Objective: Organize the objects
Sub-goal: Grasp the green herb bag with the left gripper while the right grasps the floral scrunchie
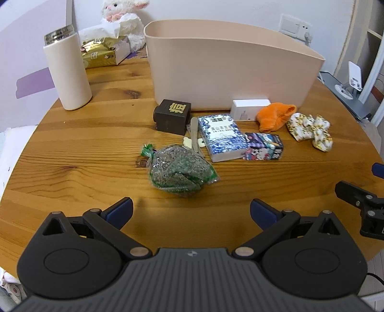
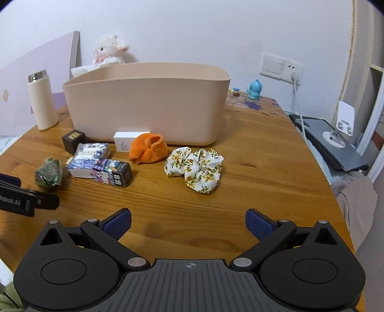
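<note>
A beige storage bin (image 1: 228, 72) (image 2: 148, 105) stands at the back of the round wooden table (image 1: 72, 168). Before it lie a dark brown box (image 1: 172, 116), a blue-white box (image 1: 222, 136), a cartoon-printed box (image 1: 262, 146), a white box (image 1: 248, 109), an orange cloth (image 1: 273, 115) (image 2: 147, 148), a floral scrunchie (image 1: 310, 132) (image 2: 195, 169) and a green bag of tea leaves (image 1: 180, 170) (image 2: 48, 174). My left gripper (image 1: 191, 212) is open and empty, just short of the bag. My right gripper (image 2: 188, 222) is open and empty, short of the scrunchie.
A white thermos (image 1: 68, 69) stands at the back left, with a gold tissue pack (image 1: 103, 51) and a plush lamb (image 1: 124, 21) behind. A grey nail file (image 1: 195, 136) lies by the blue-white box. A laptop and phone stand (image 2: 336, 141) sit off the table's right edge.
</note>
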A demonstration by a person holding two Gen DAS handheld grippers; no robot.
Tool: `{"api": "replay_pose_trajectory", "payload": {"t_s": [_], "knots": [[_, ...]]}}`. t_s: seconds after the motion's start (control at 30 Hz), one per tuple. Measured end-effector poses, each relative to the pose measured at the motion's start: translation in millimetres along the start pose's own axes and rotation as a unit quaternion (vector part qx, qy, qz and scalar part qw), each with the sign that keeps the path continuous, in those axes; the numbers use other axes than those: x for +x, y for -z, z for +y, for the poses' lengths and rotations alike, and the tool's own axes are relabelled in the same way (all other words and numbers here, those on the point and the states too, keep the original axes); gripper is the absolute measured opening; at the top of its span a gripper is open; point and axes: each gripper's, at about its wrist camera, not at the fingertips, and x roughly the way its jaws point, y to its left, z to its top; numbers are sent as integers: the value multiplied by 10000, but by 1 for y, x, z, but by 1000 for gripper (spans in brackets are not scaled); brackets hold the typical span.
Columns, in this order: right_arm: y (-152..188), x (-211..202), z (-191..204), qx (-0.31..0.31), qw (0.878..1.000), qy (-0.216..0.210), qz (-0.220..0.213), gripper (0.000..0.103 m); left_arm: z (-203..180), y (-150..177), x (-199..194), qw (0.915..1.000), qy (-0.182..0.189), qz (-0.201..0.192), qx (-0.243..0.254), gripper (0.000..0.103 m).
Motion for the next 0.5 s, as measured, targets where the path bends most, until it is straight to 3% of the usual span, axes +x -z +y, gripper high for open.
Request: {"api": "replay_pose_trajectory", "payload": {"t_s": [0.37,0.5], "knots": [[-18,44,-1,-489,9988,34,37,93,11,-15,27,9995,-84,34,-309,102],[-23,59,-2,-464,9989,88,27,88,14,-19,30,9994,-180,-93,-272,93]]}}
